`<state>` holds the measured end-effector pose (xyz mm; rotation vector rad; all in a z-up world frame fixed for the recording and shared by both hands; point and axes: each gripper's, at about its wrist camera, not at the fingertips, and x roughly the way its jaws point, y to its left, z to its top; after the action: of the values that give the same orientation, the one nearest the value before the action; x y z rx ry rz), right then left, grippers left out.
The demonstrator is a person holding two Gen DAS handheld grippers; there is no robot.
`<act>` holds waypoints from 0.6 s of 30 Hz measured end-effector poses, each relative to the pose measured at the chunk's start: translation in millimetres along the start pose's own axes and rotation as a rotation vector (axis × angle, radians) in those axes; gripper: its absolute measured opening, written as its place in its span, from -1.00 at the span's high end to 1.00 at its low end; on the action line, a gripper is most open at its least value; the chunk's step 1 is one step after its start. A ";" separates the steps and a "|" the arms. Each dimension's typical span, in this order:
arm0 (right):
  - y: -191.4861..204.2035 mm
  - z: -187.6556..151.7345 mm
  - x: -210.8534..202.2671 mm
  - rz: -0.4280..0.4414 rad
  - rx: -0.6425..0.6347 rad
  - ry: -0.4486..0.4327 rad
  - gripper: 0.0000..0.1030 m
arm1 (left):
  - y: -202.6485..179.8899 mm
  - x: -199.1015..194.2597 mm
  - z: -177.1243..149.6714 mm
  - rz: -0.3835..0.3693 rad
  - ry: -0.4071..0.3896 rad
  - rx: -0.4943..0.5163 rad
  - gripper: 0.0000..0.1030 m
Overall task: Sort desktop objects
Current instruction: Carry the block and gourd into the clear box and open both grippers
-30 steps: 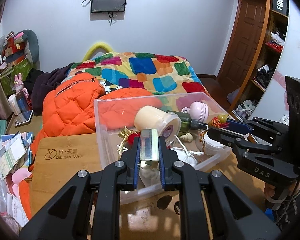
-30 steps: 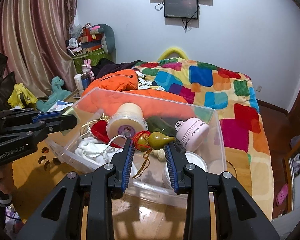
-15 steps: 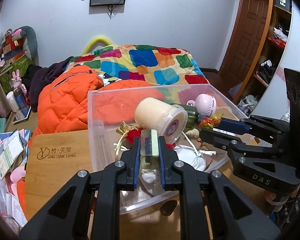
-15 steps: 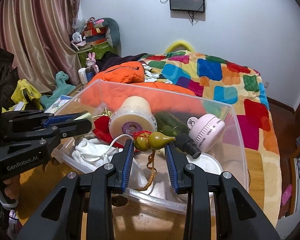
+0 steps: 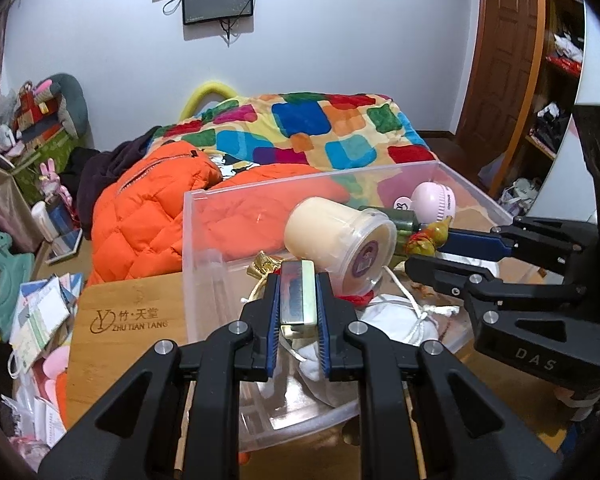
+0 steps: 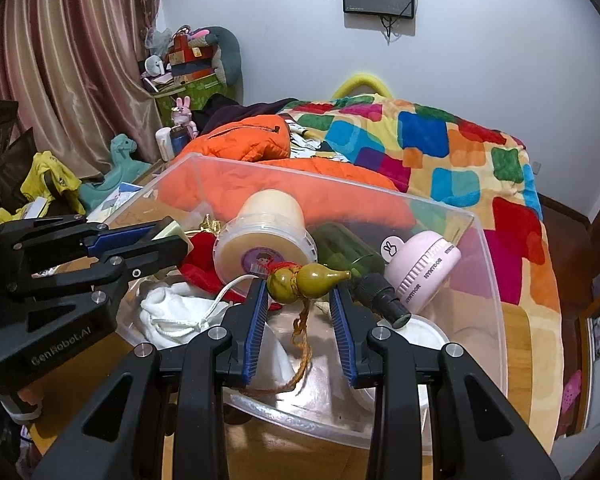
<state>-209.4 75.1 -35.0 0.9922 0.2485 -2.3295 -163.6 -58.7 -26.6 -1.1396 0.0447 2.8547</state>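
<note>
My left gripper (image 5: 298, 300) is shut on a small pale-green rectangular block (image 5: 297, 294) and holds it over the near left part of the clear plastic bin (image 5: 204, 240). My right gripper (image 6: 300, 288) is shut on an olive gourd charm (image 6: 308, 279) with a red knot and a hanging brown cord, above the bin (image 6: 488, 280). In the bin lie a cream jar (image 5: 340, 240), a pink round fan (image 6: 424, 268), a dark green bottle (image 6: 352, 256), a white drawstring pouch (image 6: 172, 312) and a red item (image 6: 198, 264).
The bin stands on a wooden desk with a bamboo board (image 5: 128, 320) to its left. Papers and clutter (image 5: 40, 320) lie at the far left. Behind are an orange jacket (image 5: 152, 200) and a bed with a patchwork quilt (image 5: 320, 132).
Both grippers have moved forward over the bin with their objects still held. The bin and its contents look closer and lower in both views.
</note>
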 end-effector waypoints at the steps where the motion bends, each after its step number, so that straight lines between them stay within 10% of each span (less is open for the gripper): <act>1: -0.6 0.0 0.4 0.000 0.001 0.001 0.44 | -1.0 0.5 -0.2 0.005 -0.001 0.006 0.70; 18: -6.4 -1.9 0.9 -0.031 0.019 -0.018 0.25 | -5.5 1.7 -2.2 0.007 -0.030 0.026 0.26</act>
<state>-212.5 80.6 -37.3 0.9827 0.2367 -2.3720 -162.9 -53.3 -29.4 -1.0944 0.0845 2.8677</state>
